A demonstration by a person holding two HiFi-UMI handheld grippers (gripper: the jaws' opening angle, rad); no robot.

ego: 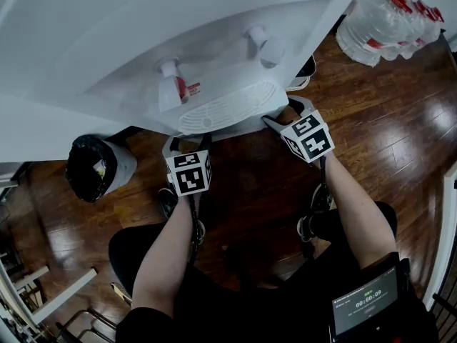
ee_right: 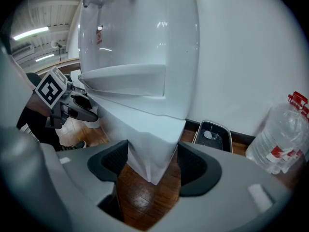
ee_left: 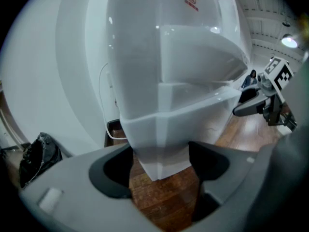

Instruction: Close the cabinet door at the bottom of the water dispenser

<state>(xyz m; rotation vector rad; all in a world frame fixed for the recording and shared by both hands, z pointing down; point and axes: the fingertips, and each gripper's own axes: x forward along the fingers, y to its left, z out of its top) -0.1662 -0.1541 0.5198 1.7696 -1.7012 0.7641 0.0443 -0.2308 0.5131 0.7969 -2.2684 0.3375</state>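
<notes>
White, smooth plastic: the water dispenser (ego: 214, 63) fills the head view's upper middle; its bottom cabinet door hides under the drip tray (ego: 228, 109). It likely swings light and stiff; push flat near the free edge. Both released, the left claw (ee_left: 159, 163) and right claw (ee_right: 152, 166) each frame a lower corner. A bin (ego: 93, 166) at left and water bottles (ego: 389, 16) upper right stand clear.

a grey bin (ego: 96, 166) lined with a black bag stands on the dark wooden floor (ego: 400, 120). far right of the bin, wrapped clear water jugs (ego: 385, 16) with red caps sit by the white wall (ee_right: 251, 47). a dark tray (ee_right: 212, 135) lies between bin and jugs, nearer the jugs. well right of the bin, a small lit screen (ego: 364, 307) hangs at my waist.
</notes>
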